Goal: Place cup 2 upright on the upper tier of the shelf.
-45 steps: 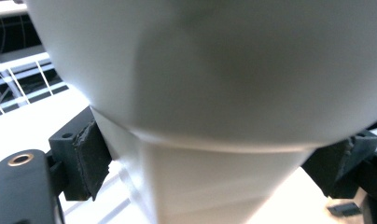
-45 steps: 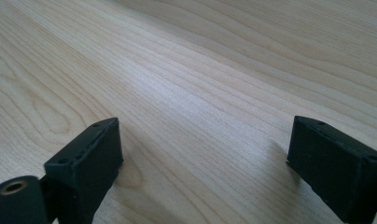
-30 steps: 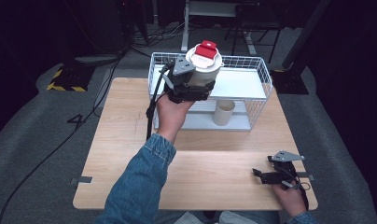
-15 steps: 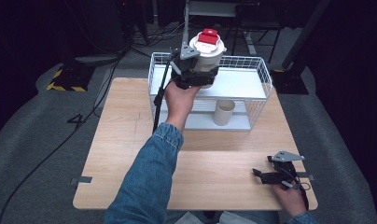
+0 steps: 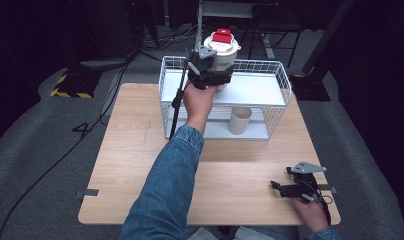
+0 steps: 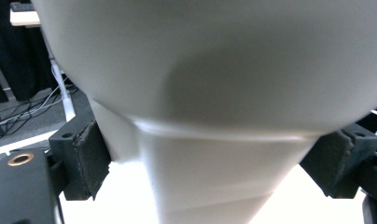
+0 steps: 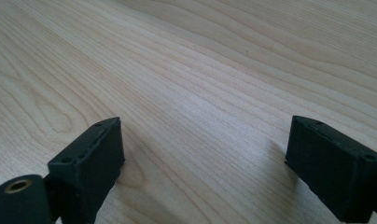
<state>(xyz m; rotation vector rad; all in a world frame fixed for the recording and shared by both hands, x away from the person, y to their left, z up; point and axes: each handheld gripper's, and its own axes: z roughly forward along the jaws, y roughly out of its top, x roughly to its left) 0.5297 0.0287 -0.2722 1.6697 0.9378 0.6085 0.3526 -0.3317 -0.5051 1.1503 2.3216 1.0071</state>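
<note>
A white tub (image 5: 223, 54) with a wide rim and a red cap (image 5: 222, 36) hangs over the left part of a white wire rack (image 5: 279, 82). My left gripper (image 5: 210, 71) is shut on its narrower lower body. In the left gripper view the tub (image 6: 214, 93) looms close, and the black pads (image 6: 91, 158) press on both of its sides. My right gripper (image 5: 279, 187) rests low on the wooden table (image 5: 135, 150) at the front right. Its jaws stand open over bare wood (image 7: 200, 70), with nothing between them.
The rack has a white upper shelf and a lower one, where a beige cup (image 5: 239, 120) stands upright. A black cable (image 5: 176, 107) hangs from the left gripper past the rack's left side. Dark floor with cables and furniture legs surrounds the table.
My left hand has carried the tub farther away and to the right, from the rack's front left corner to above its upper shelf. The right hand has stayed where it was.
</note>
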